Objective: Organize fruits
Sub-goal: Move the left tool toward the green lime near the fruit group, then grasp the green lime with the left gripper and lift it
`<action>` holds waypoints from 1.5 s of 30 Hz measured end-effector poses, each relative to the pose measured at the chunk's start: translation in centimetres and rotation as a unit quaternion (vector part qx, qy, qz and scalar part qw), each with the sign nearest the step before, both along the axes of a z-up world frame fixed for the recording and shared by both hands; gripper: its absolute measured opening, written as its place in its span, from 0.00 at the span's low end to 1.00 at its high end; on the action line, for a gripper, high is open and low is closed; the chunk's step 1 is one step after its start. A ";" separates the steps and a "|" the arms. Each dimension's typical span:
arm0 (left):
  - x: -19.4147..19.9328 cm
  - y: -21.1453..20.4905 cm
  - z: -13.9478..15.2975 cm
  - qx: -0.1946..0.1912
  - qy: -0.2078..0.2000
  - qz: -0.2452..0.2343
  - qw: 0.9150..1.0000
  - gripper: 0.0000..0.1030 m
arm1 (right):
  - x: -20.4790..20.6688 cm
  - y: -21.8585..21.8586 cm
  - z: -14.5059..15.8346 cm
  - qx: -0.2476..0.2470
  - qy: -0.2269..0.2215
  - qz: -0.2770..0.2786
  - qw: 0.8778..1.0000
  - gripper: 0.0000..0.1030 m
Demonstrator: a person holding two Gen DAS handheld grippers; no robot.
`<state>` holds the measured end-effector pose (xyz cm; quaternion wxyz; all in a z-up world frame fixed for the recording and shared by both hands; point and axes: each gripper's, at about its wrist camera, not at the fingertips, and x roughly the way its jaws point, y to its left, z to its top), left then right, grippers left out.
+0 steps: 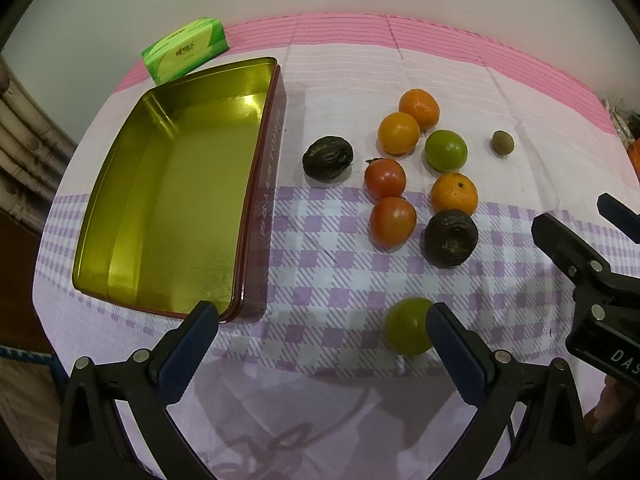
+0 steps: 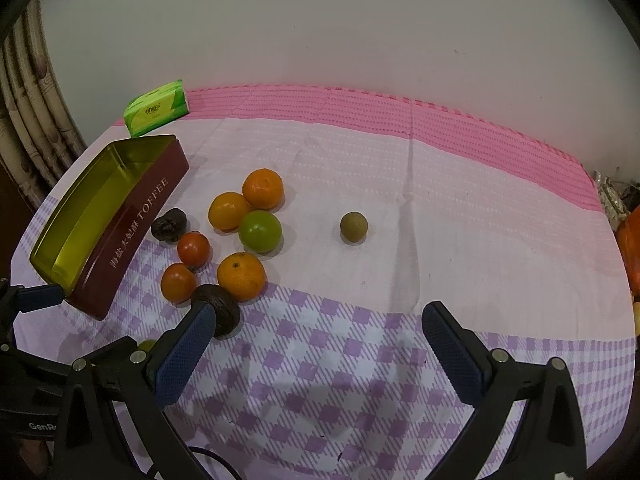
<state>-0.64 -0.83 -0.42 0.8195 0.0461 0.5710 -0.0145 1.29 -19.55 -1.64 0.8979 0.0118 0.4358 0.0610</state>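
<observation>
An open gold-lined toffee tin (image 1: 168, 200) lies empty on the left of the cloth; it also shows in the right wrist view (image 2: 132, 216). Several fruits sit to its right: oranges (image 1: 454, 194), red tomatoes (image 1: 392, 222), green limes (image 1: 445, 151), dark passion fruits (image 1: 451, 238) and a small brown fruit (image 1: 502, 142). One green lime (image 1: 406, 330) lies close in front of my left gripper (image 1: 322, 330), just inside its right finger. The left gripper is open and empty. My right gripper (image 2: 320, 336) is open and empty, its left finger beside a dark passion fruit (image 2: 220, 312).
A green tissue pack (image 1: 186, 48) lies behind the tin near the wall. A curtain (image 2: 28, 120) hangs at the left. The right gripper shows at the right edge of the left wrist view (image 1: 580, 248). Orange objects (image 2: 630, 248) sit past the table's right edge.
</observation>
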 end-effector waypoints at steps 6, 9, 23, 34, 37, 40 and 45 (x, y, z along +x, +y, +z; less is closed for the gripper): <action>-0.2 -0.1 0.2 0.000 -0.006 -0.004 1.000 1.00 | 0.0 0.1 -0.1 -0.001 0.000 -0.001 1.000 1.00; -0.2 0.1 0.3 -0.002 -0.007 -0.006 1.000 1.00 | 0.0 0.0 -0.1 0.002 0.002 -0.002 1.000 1.00; -0.4 -0.2 0.5 0.000 -0.008 -0.009 1.000 1.00 | -0.1 -0.7 -0.4 0.010 0.005 -0.010 1.000 1.00; -2.7 -0.4 2.4 -0.039 -0.032 -0.028 0.998 1.00 | -0.8 -2.9 -0.6 0.020 0.005 -0.033 0.999 1.00; -3.7 -0.7 2.7 -0.052 -0.028 -0.042 0.997 1.00 | -0.9 -3.6 -0.6 0.026 0.008 -0.040 0.999 1.00; -4.7 -1.2 2.5 -0.059 -0.020 -0.064 0.996 0.99 | -1.4 -4.4 -0.4 0.027 0.002 -0.048 0.998 1.00; -3.9 -2.6 0.7 -0.056 0.017 -0.073 0.996 0.80 | -1.6 -6.1 -0.3 0.042 0.001 -0.070 0.997 1.00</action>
